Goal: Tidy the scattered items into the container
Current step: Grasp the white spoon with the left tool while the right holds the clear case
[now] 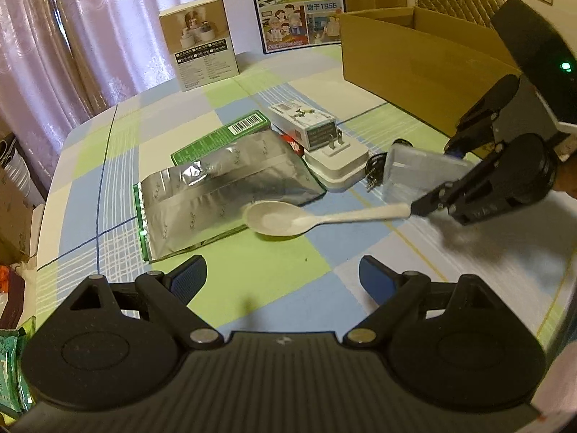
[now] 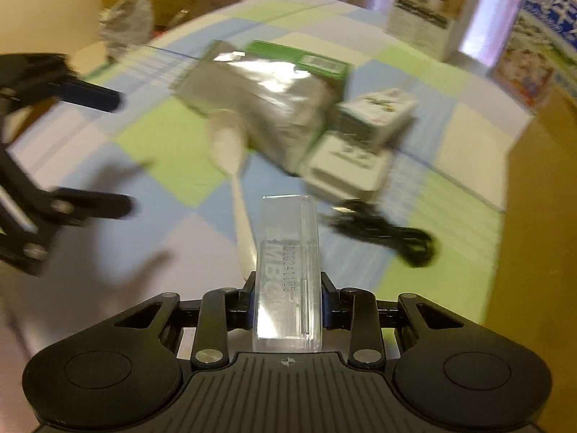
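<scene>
**Checked cloth, clear case in the right grip**

Green, blue and white checks cover the tabletop (image 1: 252, 281), which fills the middle of both views. Pink-lilac curtains (image 1: 72, 36) hang along the upper left of the left wrist view, with a white wall and sockets at its upper right. A poster (image 1: 297, 3) leans at top centre, a small printed box (image 1: 200, 43) stands left of it, and the open cardboard box (image 1: 414, 57) sits at upper right on the cloth.

The right gripper (image 2: 286, 297) has its fingers closed on a clear plastic case (image 2: 288, 270), held above the cloth at lower centre of its own view; in the left wrist view the case (image 1: 418, 176) shows at mid right. That view is blurred.

The left gripper (image 1: 283, 274) hovers with fingers spread wide and nothing between them.

On the cloth at centre lie a foil pouch (image 1: 223, 198) over a green packet (image 1: 230, 133), a white spoon (image 1: 288, 218) just beside the pouch, a white plug adapter (image 1: 339, 162), a small carton (image 1: 306, 122) and a black cable (image 2: 389, 234).
</scene>
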